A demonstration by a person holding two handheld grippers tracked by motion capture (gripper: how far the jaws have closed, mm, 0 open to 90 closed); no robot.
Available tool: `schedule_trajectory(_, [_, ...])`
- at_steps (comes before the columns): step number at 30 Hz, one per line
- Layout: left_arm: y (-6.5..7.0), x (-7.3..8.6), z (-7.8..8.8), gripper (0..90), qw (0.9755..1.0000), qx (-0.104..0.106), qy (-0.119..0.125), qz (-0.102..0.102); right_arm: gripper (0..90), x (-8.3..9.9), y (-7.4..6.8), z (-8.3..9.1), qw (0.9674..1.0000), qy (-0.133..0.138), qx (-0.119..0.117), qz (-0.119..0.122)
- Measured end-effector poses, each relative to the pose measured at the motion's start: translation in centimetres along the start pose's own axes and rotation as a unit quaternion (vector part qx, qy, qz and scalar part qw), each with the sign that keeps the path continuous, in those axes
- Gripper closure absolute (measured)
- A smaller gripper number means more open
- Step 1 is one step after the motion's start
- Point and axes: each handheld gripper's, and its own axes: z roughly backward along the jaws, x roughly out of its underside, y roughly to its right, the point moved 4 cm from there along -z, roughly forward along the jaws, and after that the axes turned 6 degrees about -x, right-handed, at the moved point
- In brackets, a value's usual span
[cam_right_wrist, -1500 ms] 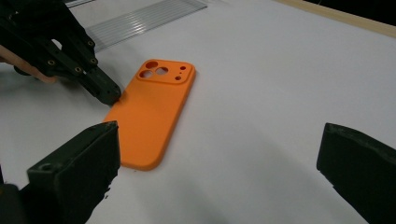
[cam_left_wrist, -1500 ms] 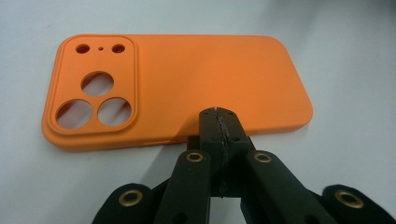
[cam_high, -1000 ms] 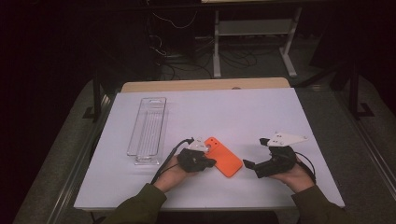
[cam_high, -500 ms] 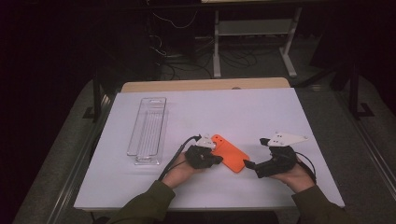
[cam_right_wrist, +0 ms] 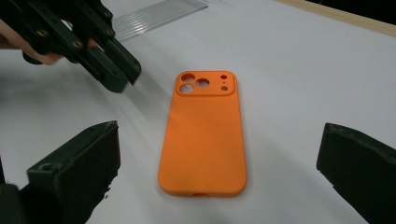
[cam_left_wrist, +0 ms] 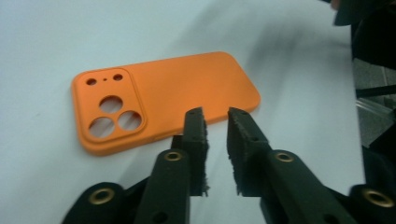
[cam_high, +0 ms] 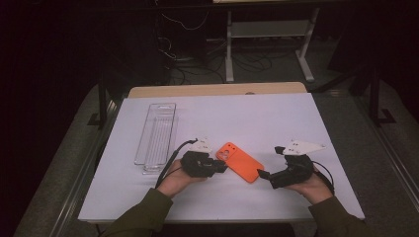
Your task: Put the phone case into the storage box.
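— Dark room, white worktop [cam_high: 306,123]. What do you have?

— My left gripper [cam_left_wrist: 215,122] is nearly closed and empty, just beside the orange phone case [cam_left_wrist: 163,98] near the front edge. My right gripper [cam_high: 264,174] gapes wide, empty. I'd close squarely across its short end.

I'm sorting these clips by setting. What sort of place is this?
Probably a lab or workshop recording station, not a home. A white-topped table holds just an orange phone case and a clear plastic tray, while loose cables and a metal stand crowd the dark floor behind.
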Motion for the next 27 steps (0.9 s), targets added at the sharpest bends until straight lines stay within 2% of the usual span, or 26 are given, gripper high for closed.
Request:
schedule_trajectory(3, [-0.3, 0.3, 1.2, 66.2, 1.0000, 0.001, 0.006, 0.002, 0.0, 0.0, 0.0, 0.0, 1.0000, -0.001, 0.000, -0.001])
schedule_trajectory(6, [-0.7, 0.5, 2.6, 59.5, 0.9999, -0.004, 0.014, -0.005, 0.0, 0.0, 0.0, 0.0, 1.0000, -0.002, -0.001, 0.000])
schedule_trajectory(10, [-1.1, 0.8, 4.5, 50.3, 0.9993, -0.013, 0.035, 0.008, 0.0, 0.0, 0.0, 0.0, 1.0000, -0.001, 0.000, -0.001])
schedule_trajectory(14, [-1.9, 1.5, 6.5, 42.2, 0.9980, -0.033, 0.052, 0.017, 0.0, 0.1, 0.0, 0.0, 1.0000, -0.002, -0.001, 0.000])
schedule_trajectory(15, [-1.9, 1.5, 6.5, 40.0, 0.9980, -0.033, 0.052, 0.017, 0.0, 0.1, 0.0, 0.0, 1.0000, -0.002, -0.001, 0.000])
schedule_trajectory(16, [-2.3, 1.9, 7.5, 38.2, 0.9972, -0.044, 0.057, 0.018, 0.0, 0.1, 0.0, 0.0, 1.0000, -0.002, -0.001, 0.000])
schedule_trajectory(18, [-2.5, 2.1, 7.9, 33.8, 0.9967, -0.049, 0.062, 0.021, 0.0, 0.1, 0.0, 0.0, 1.0000, -0.002, -0.001, 0.000])
schedule_trajectory(19, [-2.9, 2.6, 8.9, 31.8, 0.9955, -0.061, 0.069, 0.023, 0.0, 0.1, -0.1, 0.0, 1.0000, -0.003, -0.001, -0.001])
schedule_trajectory(27, [-3.5, 4.0, 11.0, 16.0, 0.9938, -0.072, 0.083, 0.020, 0.0, 0.1, 0.0, -0.1, 1.0000, -0.004, -0.001, 0.003])
